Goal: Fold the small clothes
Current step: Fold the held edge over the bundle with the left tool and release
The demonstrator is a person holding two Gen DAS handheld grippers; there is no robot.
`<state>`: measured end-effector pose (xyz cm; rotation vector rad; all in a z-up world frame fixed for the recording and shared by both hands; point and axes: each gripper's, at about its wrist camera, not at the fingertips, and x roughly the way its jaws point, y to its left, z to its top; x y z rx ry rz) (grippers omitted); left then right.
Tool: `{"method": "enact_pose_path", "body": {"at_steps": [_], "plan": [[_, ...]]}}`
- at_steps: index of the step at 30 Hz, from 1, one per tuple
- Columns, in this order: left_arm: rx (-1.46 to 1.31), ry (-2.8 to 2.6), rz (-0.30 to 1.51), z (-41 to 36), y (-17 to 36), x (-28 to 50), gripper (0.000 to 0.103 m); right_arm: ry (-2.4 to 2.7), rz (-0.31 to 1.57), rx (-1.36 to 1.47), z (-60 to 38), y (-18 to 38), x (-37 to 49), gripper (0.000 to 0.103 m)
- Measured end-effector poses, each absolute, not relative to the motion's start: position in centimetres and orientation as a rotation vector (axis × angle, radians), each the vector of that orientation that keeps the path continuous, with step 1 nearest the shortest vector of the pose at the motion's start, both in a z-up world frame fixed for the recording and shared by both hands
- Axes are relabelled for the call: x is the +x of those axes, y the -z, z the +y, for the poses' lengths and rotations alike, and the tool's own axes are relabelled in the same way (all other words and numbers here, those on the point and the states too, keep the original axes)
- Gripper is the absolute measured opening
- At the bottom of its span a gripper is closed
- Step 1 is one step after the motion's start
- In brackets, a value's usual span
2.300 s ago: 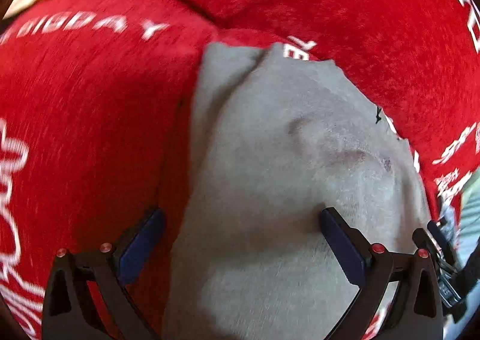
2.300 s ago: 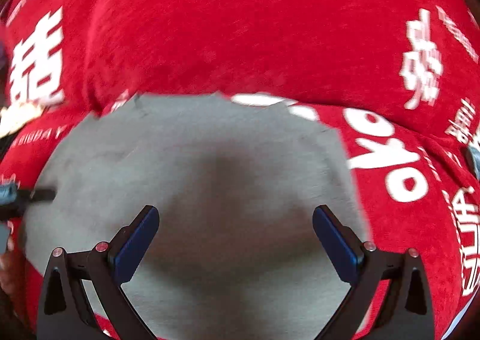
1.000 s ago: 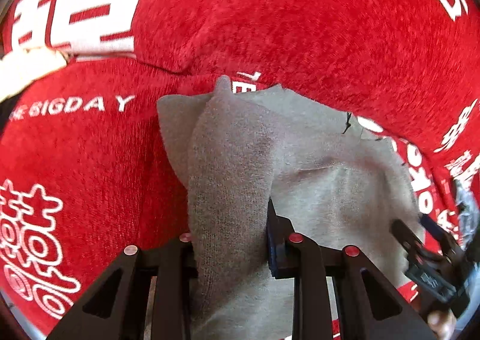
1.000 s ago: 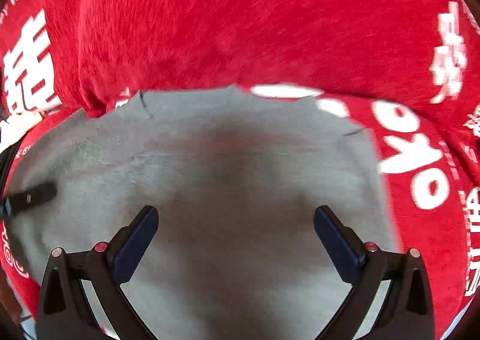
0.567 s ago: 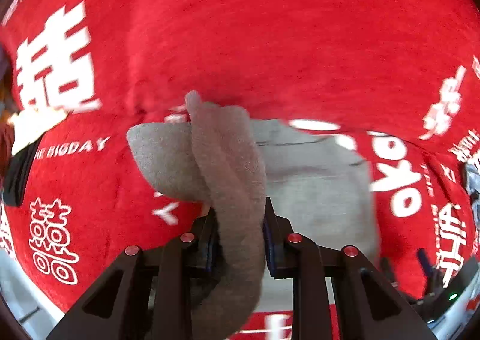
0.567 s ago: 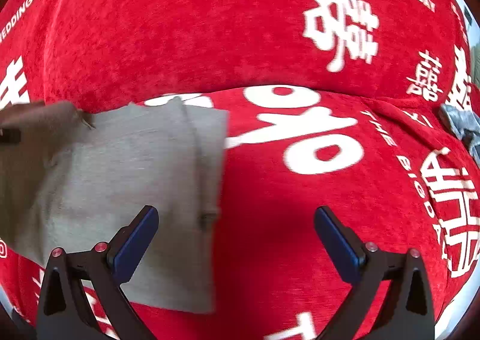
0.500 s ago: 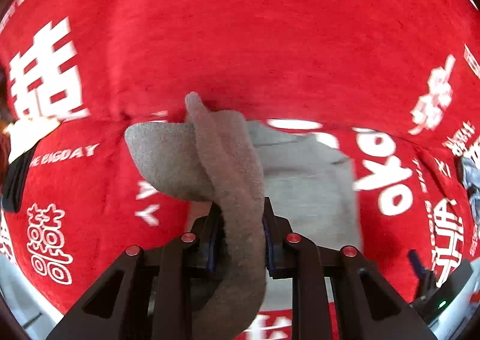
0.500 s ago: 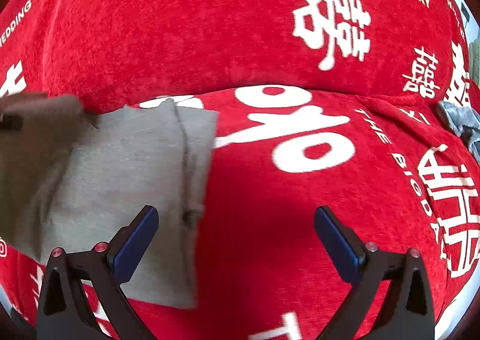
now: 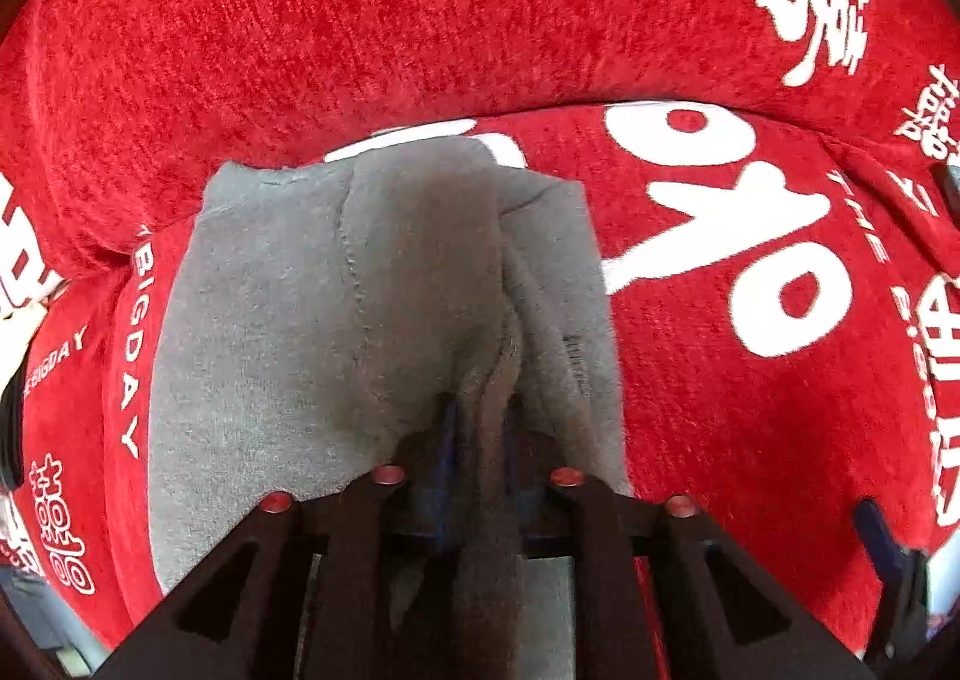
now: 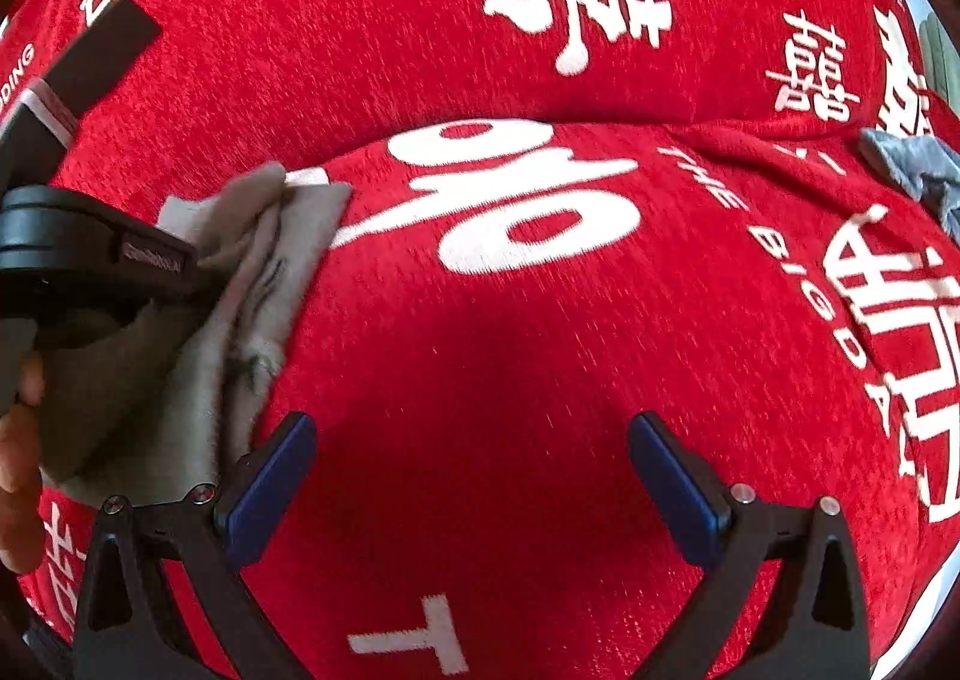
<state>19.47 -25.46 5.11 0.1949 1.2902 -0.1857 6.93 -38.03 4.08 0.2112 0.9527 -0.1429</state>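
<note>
While the left gripper [image 9: 480, 434] had the grey garment [image 9: 336, 320] lifted in a hanging roll half a second ago, the cloth now lies spread on the red printed blanket [image 9: 420, 20], one edge brought over toward the right so it sits doubled. A bunched ridge of that edge runs between the left fingers; jaws are opening, narrow gap, pads hard to see under the fabric, cloth looks still pinched. Garment fills the near-left and centre of the left wrist view, its far edge at the blanket's crease.

Right gripper [image 10: 474, 482]: jaws wide apart, nothing between them, only red blanket below. Compared with half a second ago the garment in the right wrist view has slid further left and looks more crumpled. It now sits left of the right gripper's left finger [image 10: 270, 476], just beside its tip, partly covered by the left gripper's black body. A bare hand [image 10: 15, 440] shows at the left edge. Small blue-grey cloth [image 10: 912, 164] lies far right, well apart.
</note>
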Motion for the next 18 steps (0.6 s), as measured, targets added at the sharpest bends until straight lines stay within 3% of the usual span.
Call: {"method": "enact_pose_path", "body": {"at_steps": [1,3,9,18], "plan": [[0.160,0.224,1.303,-25.1,-5.7,19.5,0.057,0.140,0.958,0.221,-38.1,-3.9,6.9,0.103],[0.086,0.274,1.286,-24.1,-7.8,18.9,0.076,0.132,0.962,0.241,-38.2,-4.0,6.8,0.103],[-0.010,0.392,1.126,-16.7,-14.1,15.1,0.078,0.094,0.917,0.251,-37.5,-6.5,5.8,0.103],[0.054,0.168,1.135,-5.3,-8.1,12.1,0.078,-0.289,0.884,0.470,-32.8,-9.8,6.9,0.103]]}}
